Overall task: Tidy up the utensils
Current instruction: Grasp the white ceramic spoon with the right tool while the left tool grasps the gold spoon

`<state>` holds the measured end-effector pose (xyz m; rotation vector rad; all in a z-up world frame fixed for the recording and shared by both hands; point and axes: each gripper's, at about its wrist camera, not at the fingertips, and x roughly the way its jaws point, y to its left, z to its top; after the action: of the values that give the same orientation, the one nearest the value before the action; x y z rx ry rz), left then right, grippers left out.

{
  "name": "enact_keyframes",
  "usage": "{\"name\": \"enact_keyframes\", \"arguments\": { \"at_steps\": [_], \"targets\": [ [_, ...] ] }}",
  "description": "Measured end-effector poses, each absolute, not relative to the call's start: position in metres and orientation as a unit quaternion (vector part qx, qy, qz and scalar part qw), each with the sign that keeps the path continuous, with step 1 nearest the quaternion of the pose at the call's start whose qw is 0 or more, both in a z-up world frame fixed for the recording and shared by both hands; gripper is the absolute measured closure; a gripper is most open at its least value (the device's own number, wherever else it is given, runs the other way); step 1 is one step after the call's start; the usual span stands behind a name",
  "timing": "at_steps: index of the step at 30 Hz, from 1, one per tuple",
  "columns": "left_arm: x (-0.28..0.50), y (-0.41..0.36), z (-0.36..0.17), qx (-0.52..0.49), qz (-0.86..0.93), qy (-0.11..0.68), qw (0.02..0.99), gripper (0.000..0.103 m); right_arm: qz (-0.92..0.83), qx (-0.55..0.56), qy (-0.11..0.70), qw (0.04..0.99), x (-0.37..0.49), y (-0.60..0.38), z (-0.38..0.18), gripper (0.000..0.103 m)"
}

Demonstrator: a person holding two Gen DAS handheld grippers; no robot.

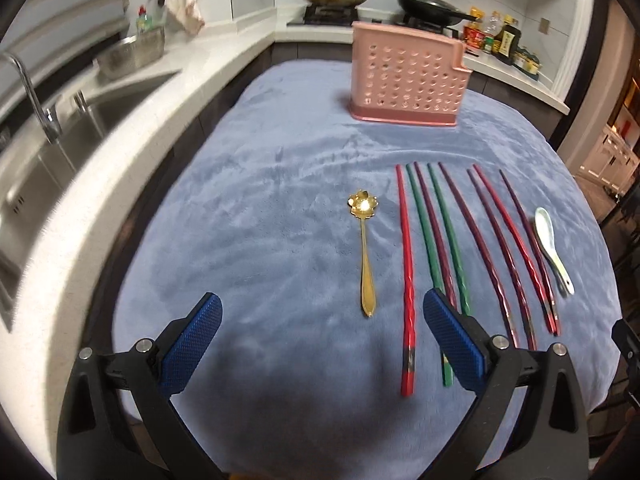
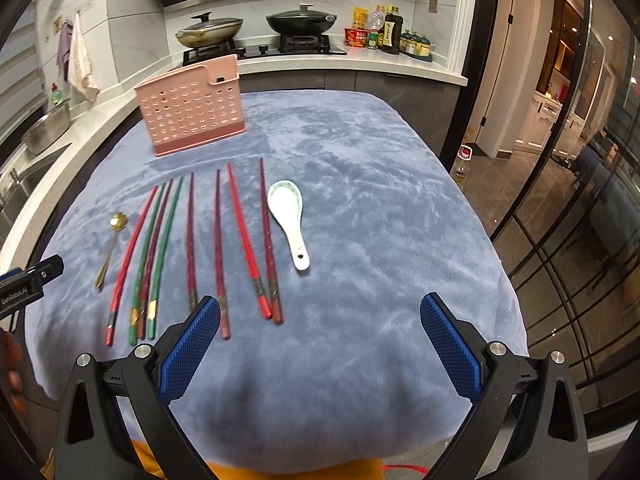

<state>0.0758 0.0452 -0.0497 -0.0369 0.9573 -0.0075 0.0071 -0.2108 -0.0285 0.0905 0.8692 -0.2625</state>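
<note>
A gold spoon (image 1: 365, 254) with a flower-shaped bowl lies on the blue cloth (image 1: 280, 220), left of a row of several red, green and dark purple chopsticks (image 1: 452, 248). A white ceramic spoon (image 1: 552, 248) lies at the row's right end. A pink perforated utensil holder (image 1: 406, 76) stands upright at the far side. My left gripper (image 1: 320, 308) is open and empty, above the near cloth in front of the gold spoon. My right gripper (image 2: 320, 312) is open and empty, near the chopsticks' (image 2: 216, 248) handle ends; the white spoon (image 2: 288, 220), gold spoon (image 2: 110, 248) and holder (image 2: 192, 106) show ahead.
A steel sink (image 1: 60, 132) and white counter (image 1: 160, 128) run along the left. A stove with two lidded pans (image 2: 256, 26) and sauce bottles (image 2: 384, 32) stands behind the table. A glass partition (image 2: 580, 200) is on the right. The left gripper's body shows at the edge (image 2: 28, 284).
</note>
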Motion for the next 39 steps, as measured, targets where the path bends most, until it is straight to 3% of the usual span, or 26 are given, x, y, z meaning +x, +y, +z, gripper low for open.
{"name": "enact_keyframes", "arguments": {
  "at_steps": [10, 17, 19, 23, 25, 33, 36, 39],
  "targets": [
    [0.109, 0.028, -0.082, 0.006, -0.015, 0.491, 0.871, 0.007, -0.099, 0.098, 0.437, 0.888, 0.071, -0.238, -0.05, 0.008],
    [0.12, 0.03, -0.092, 0.0, -0.008, 0.499, 0.866, 0.007, -0.087, 0.116, 0.457, 0.877, 0.103, -0.244, -0.073, 0.028],
    [0.124, 0.031, -0.095, -0.003, -0.009, 0.501, 0.865, 0.008, -0.082, 0.11, 0.462, 0.876, 0.109, -0.243, -0.08, 0.038],
    [0.128, 0.03, -0.103, -0.01, -0.023, 0.509, 0.86, 0.023, -0.075, 0.119, 0.472, 0.871, 0.116, -0.246, -0.091, 0.049],
    [0.129, 0.029, -0.107, -0.015, -0.034, 0.514, 0.857, 0.034, -0.068, 0.127, 0.478, 0.866, 0.118, -0.247, -0.097, 0.061],
    [0.123, 0.027, -0.109, -0.024, -0.052, 0.509, 0.859, 0.049, -0.041, 0.139, 0.48, 0.865, 0.116, -0.245, -0.106, 0.084],
    [0.12, 0.026, -0.108, -0.023, -0.055, 0.508, 0.859, 0.058, -0.038, 0.135, 0.476, 0.868, 0.113, -0.241, -0.106, 0.087],
    [0.116, 0.026, -0.107, -0.025, -0.062, 0.509, 0.858, 0.06, -0.032, 0.13, 0.474, 0.87, 0.108, -0.237, -0.105, 0.09]
  ]
}}
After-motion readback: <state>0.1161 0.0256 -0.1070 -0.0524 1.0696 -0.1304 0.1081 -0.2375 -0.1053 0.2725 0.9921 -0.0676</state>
